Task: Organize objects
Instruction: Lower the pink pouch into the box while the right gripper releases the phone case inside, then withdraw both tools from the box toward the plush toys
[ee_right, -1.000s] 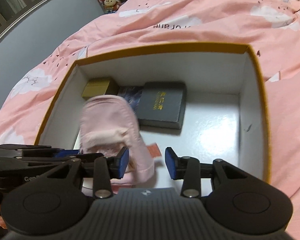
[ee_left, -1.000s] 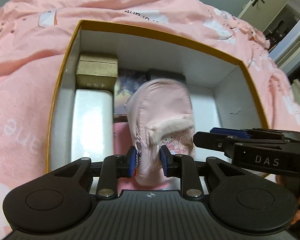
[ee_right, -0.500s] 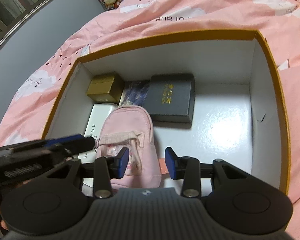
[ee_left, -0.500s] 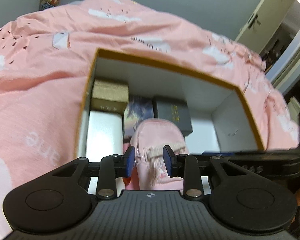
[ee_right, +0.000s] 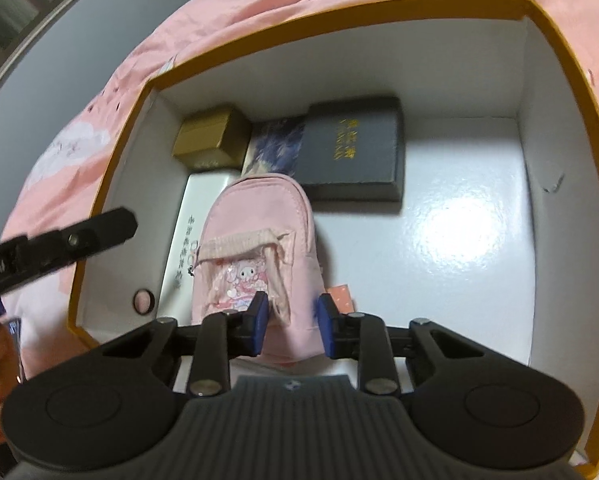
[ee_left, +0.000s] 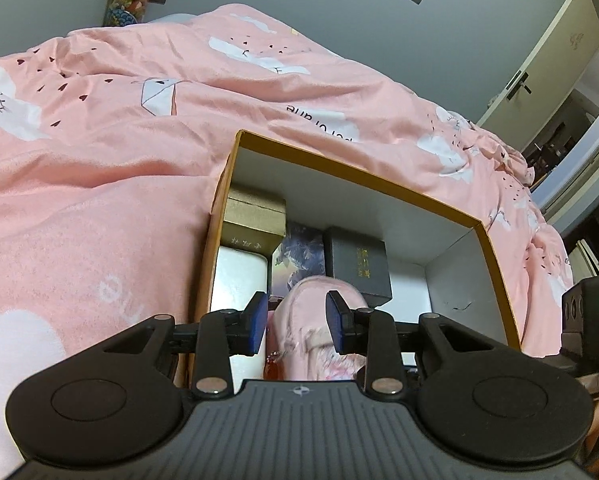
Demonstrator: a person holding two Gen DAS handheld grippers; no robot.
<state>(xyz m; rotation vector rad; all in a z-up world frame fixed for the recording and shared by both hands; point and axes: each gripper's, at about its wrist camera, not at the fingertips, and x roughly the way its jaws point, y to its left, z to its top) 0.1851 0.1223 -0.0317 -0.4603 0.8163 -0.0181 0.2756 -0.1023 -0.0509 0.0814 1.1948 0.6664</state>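
**A:** ok so our pink mini backpack [ee_right: 255, 240] is lying inside the big orange-rimmed box [ee_right: 339, 12], sort of in the middle toward the near wall, front pocket facing up. It's partly on top of the long white box [ee_right: 187, 240] that runs along the box's left wall. Gold box [ee_right: 211, 140] sits in the far left corner, the dark gift box [ee_right: 351, 152] is against the far wall with a purple-patterned thing [ee_right: 277, 148] between those two.

**B:** and our grippers? The left gripper [ee_left: 297, 322] looks spread wide with nothing between the pads, hanging above the near left edge of the box.

**A:** yep, holding nothing. The right gripper [ee_right: 289, 322] is parted too, its blue pads either side of the backpack's lower end, but we can't honestly tell if they're touching the fabric.

**B:** what worries us from here?

**A:** the backpack is soft and perched half on the white box, so if we nudge it with a pad it probably slumps or slides toward the open right side. Also that little pink round thing [ee_right: 143, 300] in the near left corner and the orange card [ee_right: 339, 294] peeking out beside the backpack could get buried.

**B:** plus both grippers sit close together at the near wall, so we could bump them.
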